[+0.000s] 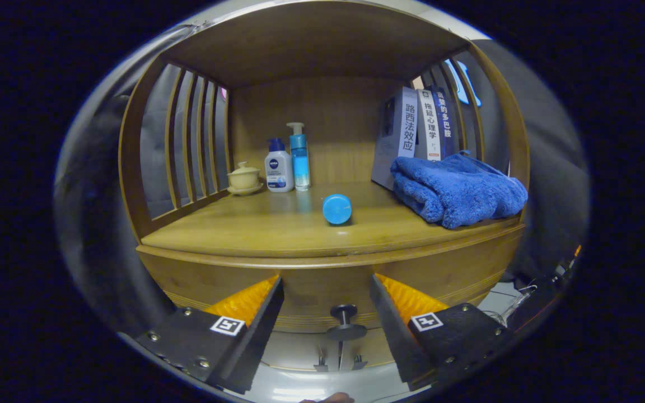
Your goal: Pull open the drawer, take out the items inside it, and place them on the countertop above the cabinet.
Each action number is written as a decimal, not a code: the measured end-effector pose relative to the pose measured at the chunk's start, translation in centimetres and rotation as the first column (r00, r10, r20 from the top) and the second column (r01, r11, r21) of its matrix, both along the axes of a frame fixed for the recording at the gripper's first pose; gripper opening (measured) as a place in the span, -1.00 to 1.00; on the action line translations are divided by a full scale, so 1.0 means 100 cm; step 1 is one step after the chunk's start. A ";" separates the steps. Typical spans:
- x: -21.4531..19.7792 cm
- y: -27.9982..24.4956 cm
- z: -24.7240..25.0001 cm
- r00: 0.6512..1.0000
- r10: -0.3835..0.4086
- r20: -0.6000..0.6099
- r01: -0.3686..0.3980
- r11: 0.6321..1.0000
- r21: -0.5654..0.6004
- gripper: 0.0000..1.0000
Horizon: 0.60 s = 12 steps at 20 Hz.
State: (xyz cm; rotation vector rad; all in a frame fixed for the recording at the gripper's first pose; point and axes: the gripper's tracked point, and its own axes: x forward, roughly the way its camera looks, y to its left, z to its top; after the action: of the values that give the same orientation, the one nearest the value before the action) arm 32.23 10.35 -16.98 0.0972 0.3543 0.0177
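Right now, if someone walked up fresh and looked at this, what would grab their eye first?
Probably the bright blue towel, heaped on the right of the countertop in front of a row of books. Next, the round blue cap lying alone mid-counter, beyond the tongs. The tongs are open, with the dark drawer knob between their fingers, neither touching it.

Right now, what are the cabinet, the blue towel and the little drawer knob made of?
The cabinet looks like wood with a smooth finish: grain lines and a soft shine show. The blue towel looks like fluffy cloth, folded and fuzzy. The drawer knob, between the open gripper's fingers, seems to be dark metal, possibly plastic.
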 end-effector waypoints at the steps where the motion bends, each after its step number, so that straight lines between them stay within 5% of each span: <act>1: -0.001 -0.001 0.000 1.000 -0.002 0.008 0.002 1.000 0.003 0.85; 12: -0.008 -0.003 0.034 0.993 0.035 0.113 -0.037 0.999 0.010 0.86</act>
State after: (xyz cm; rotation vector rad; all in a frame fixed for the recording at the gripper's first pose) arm 31.48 10.02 -13.61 0.1017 0.2433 0.0609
